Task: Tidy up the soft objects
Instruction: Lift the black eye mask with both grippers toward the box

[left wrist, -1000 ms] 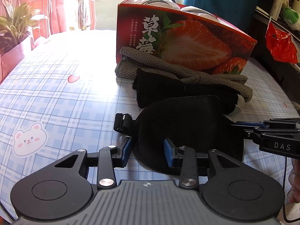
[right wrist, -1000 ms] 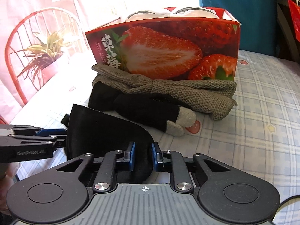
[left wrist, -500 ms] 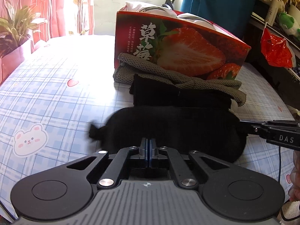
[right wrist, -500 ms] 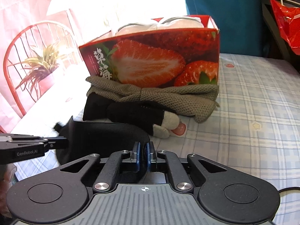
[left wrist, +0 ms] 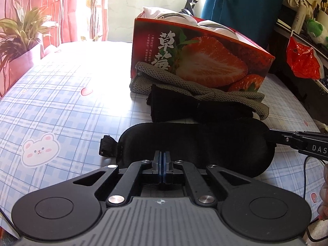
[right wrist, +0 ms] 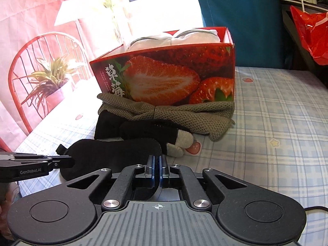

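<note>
A black sleep mask point(left wrist: 196, 143) hangs stretched between my two grippers just above the checked tablecloth. My left gripper point(left wrist: 162, 157) is shut on its near left edge. My right gripper point(right wrist: 157, 164) is shut on its right end; it also shows in the left wrist view point(left wrist: 274, 135). The mask also shows in the right wrist view point(right wrist: 114, 153). Behind it lie black gloves with grey fingertips point(right wrist: 155, 133) and a khaki knitted cloth point(right wrist: 180, 112), against a red strawberry box point(right wrist: 168, 75) holding white soft items point(right wrist: 176, 38).
The table carries a checked cloth point(left wrist: 61, 110) with bear and strawberry prints. A potted plant point(left wrist: 18, 34) stands at the far left, by a red chair point(right wrist: 30, 65). A red plastic bag point(left wrist: 303, 61) hangs at the right. A blue curtain point(right wrist: 242, 20) is behind the box.
My left gripper closed on the mask's near edge a second ago. Both grippers have since lifted the mask a little and spread it out flat; its strap end now shows at the left.
</note>
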`<action>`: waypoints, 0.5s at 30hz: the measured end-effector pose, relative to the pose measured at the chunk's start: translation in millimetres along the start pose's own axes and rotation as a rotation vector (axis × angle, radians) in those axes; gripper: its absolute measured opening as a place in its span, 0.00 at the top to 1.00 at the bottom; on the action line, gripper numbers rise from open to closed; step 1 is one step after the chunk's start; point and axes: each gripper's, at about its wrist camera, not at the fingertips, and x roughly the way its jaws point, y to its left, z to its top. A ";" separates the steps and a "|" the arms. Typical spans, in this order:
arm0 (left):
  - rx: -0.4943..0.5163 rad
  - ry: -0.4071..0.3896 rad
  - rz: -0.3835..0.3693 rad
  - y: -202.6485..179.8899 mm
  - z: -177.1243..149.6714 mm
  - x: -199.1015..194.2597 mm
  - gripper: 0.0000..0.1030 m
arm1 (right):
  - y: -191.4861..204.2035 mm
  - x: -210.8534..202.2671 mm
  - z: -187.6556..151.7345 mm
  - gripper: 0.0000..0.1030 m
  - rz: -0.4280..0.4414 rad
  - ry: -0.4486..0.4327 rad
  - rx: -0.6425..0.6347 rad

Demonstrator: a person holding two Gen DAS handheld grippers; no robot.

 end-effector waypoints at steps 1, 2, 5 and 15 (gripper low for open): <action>0.000 -0.003 0.000 -0.3 0.0 -0.7 0.97 | 0.1 -1.3 0.2 0.97 0.001 -0.004 0.000; 0.002 -0.004 -0.002 -0.8 -0.4 -1.4 0.97 | 0.6 -2.2 0.2 0.97 0.003 -0.007 0.000; 0.002 0.002 -0.007 -1.0 -1.7 -0.8 0.97 | 1.3 -3.0 -1.1 0.97 0.002 -0.006 0.002; -0.028 0.053 -0.026 7.0 -4.7 6.5 0.92 | -3.7 10.8 -9.9 0.71 0.006 0.059 0.056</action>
